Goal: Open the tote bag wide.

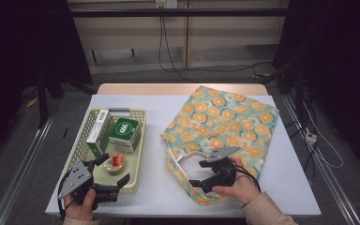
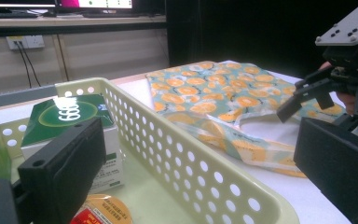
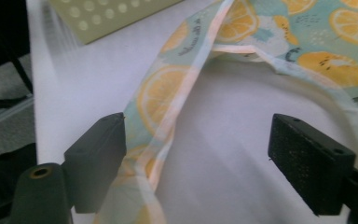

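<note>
A cloth bag (image 1: 225, 122) printed with orange slices lies flat on the right half of the table. Its handle strap (image 1: 171, 161) loops toward the front. My right gripper (image 1: 198, 174) hovers low over that loop, open. In the right gripper view the strap (image 3: 161, 102) runs between the jaws, close beside the left one, with no pad pressing on it. My left gripper (image 1: 118, 168) is open at the front corner of a pale green perforated basket (image 1: 86, 136), and its jaws straddle the rim (image 2: 168, 121) with nothing held.
The basket holds a dark green box (image 1: 124, 131), a long white-and-green box (image 1: 97, 129) and a round red-and-yellow tin (image 1: 116, 161). A white sheet (image 1: 154, 187) covers the table. Dark stands and cables flank both sides.
</note>
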### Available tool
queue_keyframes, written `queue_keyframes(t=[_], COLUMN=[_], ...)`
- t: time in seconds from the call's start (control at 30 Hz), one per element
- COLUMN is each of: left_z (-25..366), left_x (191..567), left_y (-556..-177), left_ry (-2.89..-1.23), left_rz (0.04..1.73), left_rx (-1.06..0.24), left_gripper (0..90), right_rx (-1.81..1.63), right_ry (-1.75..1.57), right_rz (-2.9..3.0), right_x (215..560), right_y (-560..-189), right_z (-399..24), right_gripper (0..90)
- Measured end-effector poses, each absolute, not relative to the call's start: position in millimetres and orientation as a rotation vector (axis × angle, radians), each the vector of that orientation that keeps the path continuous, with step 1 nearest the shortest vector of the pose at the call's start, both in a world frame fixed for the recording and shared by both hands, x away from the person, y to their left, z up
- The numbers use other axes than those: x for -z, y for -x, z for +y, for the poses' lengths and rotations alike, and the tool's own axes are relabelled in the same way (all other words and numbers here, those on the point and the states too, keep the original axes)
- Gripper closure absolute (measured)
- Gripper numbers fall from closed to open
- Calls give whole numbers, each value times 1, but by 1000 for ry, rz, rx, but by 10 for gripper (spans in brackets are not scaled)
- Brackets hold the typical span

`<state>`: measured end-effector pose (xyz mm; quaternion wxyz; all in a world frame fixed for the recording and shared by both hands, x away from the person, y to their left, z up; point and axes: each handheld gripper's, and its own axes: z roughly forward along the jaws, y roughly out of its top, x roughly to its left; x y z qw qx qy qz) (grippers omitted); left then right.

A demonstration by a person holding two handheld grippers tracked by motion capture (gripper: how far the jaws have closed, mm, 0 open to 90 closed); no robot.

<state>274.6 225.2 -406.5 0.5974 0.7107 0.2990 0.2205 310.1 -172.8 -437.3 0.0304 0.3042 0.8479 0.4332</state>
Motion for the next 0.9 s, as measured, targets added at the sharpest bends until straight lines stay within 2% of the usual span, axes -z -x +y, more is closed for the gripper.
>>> queue_keyframes(t=[0.03,0.07,0.13,0.27,0.3,0.57,0.7,0.73,0.77,0.8,0.9], left_z=[225,226,226,226,225,225,225,225,225,225,225], left_x=[406,406,406,407,407,407,406,406,406,406,406], left_y=[-274,-274,-274,-275,-275,-275,-275,-274,-274,-274,-275], left_ry=[-1646,-1647,-1648,-1655,-1656,-1654,-1654,-1652,-1652,-1652,-1654], left_rz=[697,696,696,693,693,692,691,692,692,692,695], left_rx=[-512,-512,-515,-513,-513,-515,-516,-516,-516,-516,-518], left_gripper=[21,21,21,21,21,21,21,21,21,21,21], right_rx=[-1328,-1328,-1335,-1342,-1343,-1355,-1270,-1270,-1297,-1311,-1323], right_ry=[-913,-913,-889,-861,-834,-767,-707,-707,-708,-710,-716], right_rz=[2619,2619,2633,2648,2666,2690,2696,2696,2680,2676,2659], right_x=[437,437,437,437,437,433,439,439,440,439,435], right_y=[-306,-306,-300,-294,-291,-279,-279,-279,-282,-284,-287], right_z=[-173,-173,-172,-172,-171,-162,-158,-158,-161,-162,-166], right_gripper=[271,271,352,387,428,446,650,650,766,812,860])
